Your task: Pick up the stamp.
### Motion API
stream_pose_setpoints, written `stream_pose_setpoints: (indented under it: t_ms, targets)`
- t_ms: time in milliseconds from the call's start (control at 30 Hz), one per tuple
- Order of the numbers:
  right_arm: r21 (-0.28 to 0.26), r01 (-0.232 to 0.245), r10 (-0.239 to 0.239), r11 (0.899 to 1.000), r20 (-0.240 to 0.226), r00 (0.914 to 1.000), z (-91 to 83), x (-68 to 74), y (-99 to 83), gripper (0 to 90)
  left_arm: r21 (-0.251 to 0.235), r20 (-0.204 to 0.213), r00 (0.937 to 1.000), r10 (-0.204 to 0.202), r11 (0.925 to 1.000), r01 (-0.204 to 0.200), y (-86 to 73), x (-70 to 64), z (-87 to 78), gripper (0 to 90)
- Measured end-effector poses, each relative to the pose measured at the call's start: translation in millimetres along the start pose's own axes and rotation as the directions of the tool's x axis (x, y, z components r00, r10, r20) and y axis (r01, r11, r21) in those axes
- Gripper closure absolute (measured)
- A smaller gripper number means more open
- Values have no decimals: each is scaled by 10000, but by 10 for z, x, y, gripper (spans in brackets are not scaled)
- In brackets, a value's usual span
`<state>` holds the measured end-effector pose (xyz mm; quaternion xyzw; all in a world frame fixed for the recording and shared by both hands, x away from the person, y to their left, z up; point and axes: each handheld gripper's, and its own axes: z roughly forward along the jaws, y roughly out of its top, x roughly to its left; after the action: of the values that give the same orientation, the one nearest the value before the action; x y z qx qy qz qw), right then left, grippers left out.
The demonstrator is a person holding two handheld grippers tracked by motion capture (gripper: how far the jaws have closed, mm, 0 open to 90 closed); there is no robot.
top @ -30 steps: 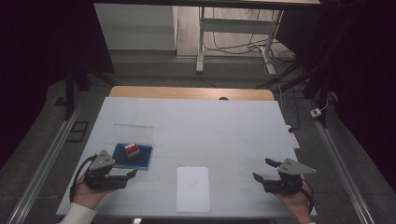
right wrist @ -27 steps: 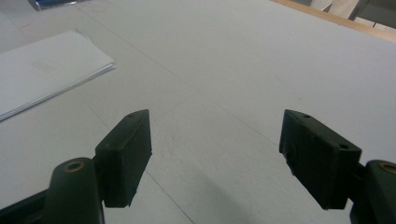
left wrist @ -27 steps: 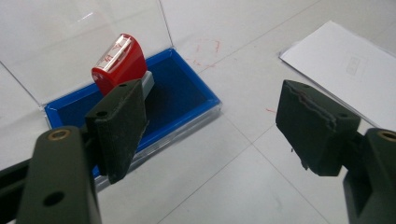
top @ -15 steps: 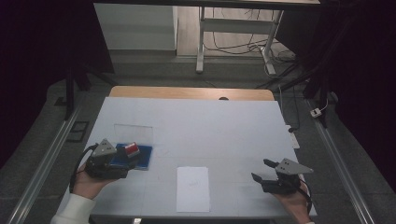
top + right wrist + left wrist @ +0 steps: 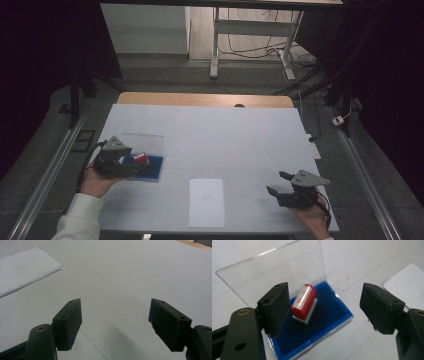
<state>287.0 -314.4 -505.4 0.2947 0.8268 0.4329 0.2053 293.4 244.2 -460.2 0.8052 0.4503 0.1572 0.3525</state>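
A red stamp (image 5: 303, 302) with a white base lies tilted on a blue ink pad (image 5: 322, 317) whose clear lid (image 5: 274, 272) is flipped open behind it. My left gripper (image 5: 324, 307) is open just above the pad, its left jaw close beside the stamp without touching it. From above, the left gripper (image 5: 131, 167) hovers at the pad (image 5: 150, 167) on the table's left, the stamp (image 5: 141, 159) showing just past it. My right gripper (image 5: 280, 184) rests open and empty low over the table's right front; in its own view the right gripper (image 5: 115, 315) holds nothing.
A small stack of white paper (image 5: 206, 201) lies at the table's front middle, and the same paper (image 5: 22, 270) sits left of the right gripper. The white table (image 5: 225, 135) ends in a wooden strip at the back. Cables and table legs stand on the floor beyond.
My left gripper has moved forward from the table's front left over the blue ink pad and now stands around the stamp. The right gripper has barely shifted.
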Motion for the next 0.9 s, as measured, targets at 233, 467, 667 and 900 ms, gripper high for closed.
stream_pose_setpoints:
  t_ms: [233,467,667,900]
  targets:
    - [108,94,-94,9999,-30,10000,30,9,-2,262,524,-114,9999,-124,9985,130,69,124,85,248]
    - [186,111,-112,9998,58,9999,26,4,-7,264,966,139,9996,259,9949,-271,129,187,202,262]
    - [269,135,-134,9995,-36,9999,45,10,-19,267,1280,450,9954,841,9878,-892,121,216,296,343]
    - [366,140,-141,9992,16,9999,61,19,-24,271,1638,597,9911,1188,9783,-1271,93,246,366,416]
